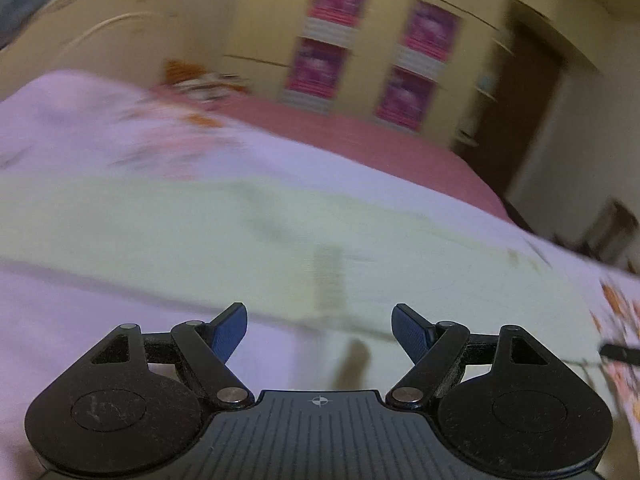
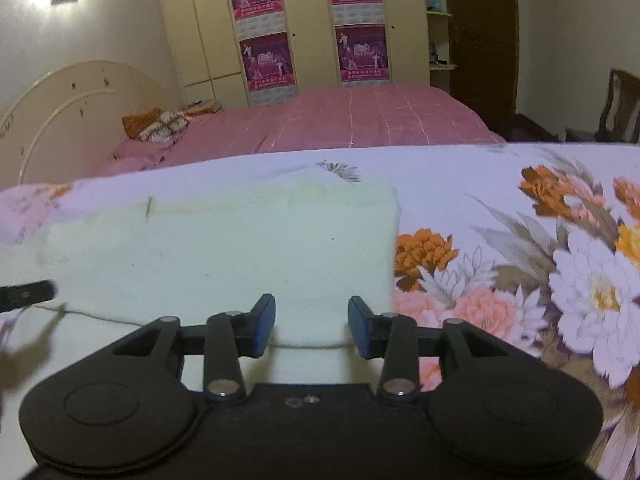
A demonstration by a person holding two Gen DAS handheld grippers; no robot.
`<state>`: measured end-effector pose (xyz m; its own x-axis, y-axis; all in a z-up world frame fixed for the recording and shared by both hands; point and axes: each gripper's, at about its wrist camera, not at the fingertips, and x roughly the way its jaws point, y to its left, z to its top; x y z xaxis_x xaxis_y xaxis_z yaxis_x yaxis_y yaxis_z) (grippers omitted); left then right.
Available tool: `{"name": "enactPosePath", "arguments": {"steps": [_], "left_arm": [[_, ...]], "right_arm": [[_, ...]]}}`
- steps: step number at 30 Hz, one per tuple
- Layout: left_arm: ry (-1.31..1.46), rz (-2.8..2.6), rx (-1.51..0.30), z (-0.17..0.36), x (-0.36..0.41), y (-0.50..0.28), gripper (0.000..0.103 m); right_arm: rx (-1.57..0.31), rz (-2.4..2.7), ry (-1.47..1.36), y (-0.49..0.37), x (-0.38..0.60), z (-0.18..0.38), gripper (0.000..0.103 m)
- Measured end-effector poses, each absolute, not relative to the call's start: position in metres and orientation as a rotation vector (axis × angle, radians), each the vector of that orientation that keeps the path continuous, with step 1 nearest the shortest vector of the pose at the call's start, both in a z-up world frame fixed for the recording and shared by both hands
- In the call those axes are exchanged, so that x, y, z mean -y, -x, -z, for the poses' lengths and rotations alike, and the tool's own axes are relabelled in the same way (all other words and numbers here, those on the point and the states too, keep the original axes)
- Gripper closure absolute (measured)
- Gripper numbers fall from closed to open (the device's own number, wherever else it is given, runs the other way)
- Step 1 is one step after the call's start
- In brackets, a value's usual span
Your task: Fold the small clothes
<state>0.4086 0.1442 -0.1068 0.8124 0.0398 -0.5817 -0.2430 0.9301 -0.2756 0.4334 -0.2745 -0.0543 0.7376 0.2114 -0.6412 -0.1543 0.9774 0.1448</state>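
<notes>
Your right tool (image 2: 311,330) hung with its blue-padded fingers (image 2: 264,326) apart, holding nothing, the near hem of the pale green cloth garment (image 2: 224,256) lying just ahead of and between them. Your left tool (image 1: 319,330) stood wider open, also empty, over the same garment (image 1: 240,232); that view was smeared, so I cannot tell whether the pads touched the fabric. Its black tip (image 2: 28,294) showed at the left edge of the right view, near the garment's left side.

To do this step well, I would judge that each tool should have gone low onto the near hem, one toward each corner, closing on a single layer before lifting. A loose thread (image 2: 100,317) ran along that hem; it was worth avoiding.

Beyond the tools, the garment lay flat on the white floral-printed bedsheet (image 2: 520,264), its right edge straight. Farther out were the pink checked bedspread (image 2: 360,120) and the cream wardrobe (image 2: 200,40).
</notes>
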Motion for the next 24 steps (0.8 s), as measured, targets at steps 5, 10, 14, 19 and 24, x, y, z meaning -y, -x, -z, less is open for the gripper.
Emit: {"name": "enactPosePath", "arguments": {"steps": [5, 10, 14, 19, 24], "left_arm": [[0.523, -0.346, -0.574, 0.123, -0.253, -0.357, 0.025], [0.764, -0.493, -0.443, 0.135, -0.354, -0.317, 0.025], [0.853, -0.531, -0.371, 0.147, -0.393, -0.309, 0.043], [0.816, -0.528, -0.366, 0.154, -0.401, -0.324, 0.046], [0.814, -0.526, -0.349, 0.154, -0.413, -0.334, 0.046]], "right_arm": [[-0.736, -0.192, -0.184, -0.424, 0.277, 0.06, 0.071], [-0.748, -0.19, -0.219, -0.419, 0.257, 0.062, 0.07], [-0.758, -0.195, -0.227, -0.417, 0.238, 0.063, 0.069], [-0.759, -0.185, -0.226, -0.417, 0.224, 0.062, 0.068], [-0.756, -0.176, -0.22, -0.418, 0.221, 0.061, 0.067]]}}
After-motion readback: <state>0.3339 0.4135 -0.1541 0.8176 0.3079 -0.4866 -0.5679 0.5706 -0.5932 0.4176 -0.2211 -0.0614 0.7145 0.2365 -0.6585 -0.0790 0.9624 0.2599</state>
